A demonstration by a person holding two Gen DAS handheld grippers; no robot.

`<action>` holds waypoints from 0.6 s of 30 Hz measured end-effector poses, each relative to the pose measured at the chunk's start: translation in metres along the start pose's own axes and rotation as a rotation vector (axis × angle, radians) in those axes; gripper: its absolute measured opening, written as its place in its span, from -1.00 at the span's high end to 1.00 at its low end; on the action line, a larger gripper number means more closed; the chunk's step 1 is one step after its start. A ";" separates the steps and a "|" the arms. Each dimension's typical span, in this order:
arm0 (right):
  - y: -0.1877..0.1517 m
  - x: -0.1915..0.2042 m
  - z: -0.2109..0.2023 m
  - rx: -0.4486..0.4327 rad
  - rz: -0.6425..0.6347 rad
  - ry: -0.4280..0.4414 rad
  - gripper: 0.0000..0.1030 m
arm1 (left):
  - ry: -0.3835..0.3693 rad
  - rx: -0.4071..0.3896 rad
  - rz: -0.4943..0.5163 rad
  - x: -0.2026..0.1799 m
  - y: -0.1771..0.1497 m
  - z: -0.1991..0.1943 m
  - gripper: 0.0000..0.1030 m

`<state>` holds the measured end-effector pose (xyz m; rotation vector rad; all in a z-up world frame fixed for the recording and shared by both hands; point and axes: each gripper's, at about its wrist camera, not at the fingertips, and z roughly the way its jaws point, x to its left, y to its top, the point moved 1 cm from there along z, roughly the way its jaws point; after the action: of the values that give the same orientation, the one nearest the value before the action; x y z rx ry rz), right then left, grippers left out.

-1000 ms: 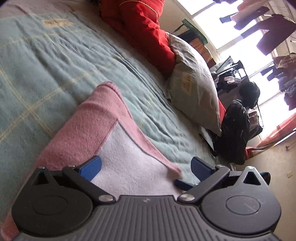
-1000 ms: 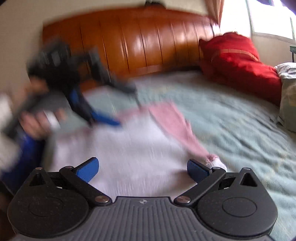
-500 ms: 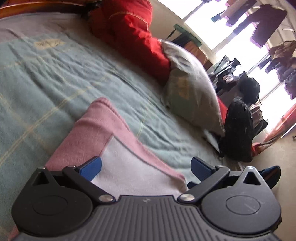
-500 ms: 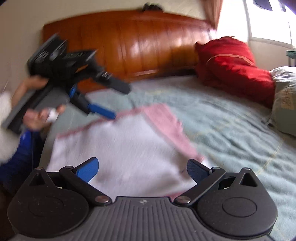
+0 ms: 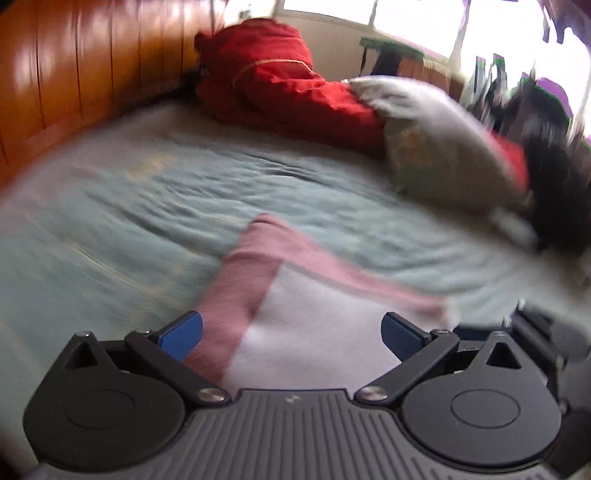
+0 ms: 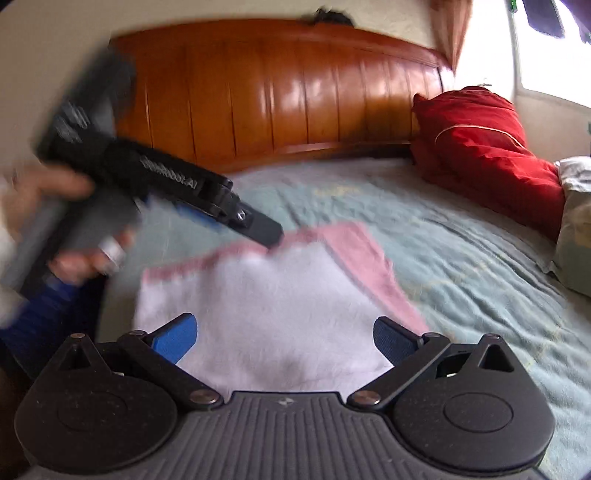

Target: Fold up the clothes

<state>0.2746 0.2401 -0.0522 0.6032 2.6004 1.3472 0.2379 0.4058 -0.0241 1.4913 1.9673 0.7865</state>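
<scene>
A white cloth with a pink border (image 6: pixel 277 306) lies flat on the teal bedspread (image 6: pixel 461 266), one corner pointing at the headboard. My right gripper (image 6: pixel 284 338) hovers open over its near edge, with nothing between the fingers. A hand holds my left gripper (image 6: pixel 255 227) at the left, its tip over the cloth's far pink edge. In the left wrist view the same cloth (image 5: pixel 317 325) spreads out below my open left gripper (image 5: pixel 291 336), and its pink corner (image 5: pixel 266 236) points away. This view is motion-blurred.
A glossy wooden headboard (image 6: pixel 295 99) runs along the far side. A red quilt (image 6: pixel 480 147) and a grey pillow (image 5: pixel 443 147) are piled at the right of the bed. A person's hand and blue sleeve (image 6: pixel 40 306) are at the left. Bright windows (image 5: pixel 424 22) lie beyond.
The left gripper has swung round, so its view now takes in the headboard rather than the window side. The cloth stays flat on the bed. Both grippers remain open.
</scene>
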 end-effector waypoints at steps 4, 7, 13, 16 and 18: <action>-0.008 0.013 0.000 0.027 -0.031 -0.032 -1.00 | 0.001 0.000 0.062 -0.010 -0.024 -0.030 -0.98; 0.000 0.022 -0.017 -0.015 -0.026 -0.001 -1.00 | 0.035 -0.031 0.080 -0.013 -0.046 -0.058 -0.98; 0.009 0.037 -0.004 0.024 -0.023 0.010 -1.00 | 0.146 -0.057 0.096 -0.015 -0.093 -0.103 -0.99; -0.007 0.039 -0.002 0.074 -0.053 -0.021 -1.00 | 0.168 -0.012 0.095 -0.016 -0.117 -0.111 -0.99; -0.012 0.043 -0.012 0.075 -0.071 -0.045 -1.00 | 0.173 0.001 0.104 -0.019 -0.131 -0.114 -0.99</action>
<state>0.2288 0.2428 -0.0525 0.5402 2.6199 1.2054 0.0748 0.3445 -0.0404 1.5831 2.0271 0.9884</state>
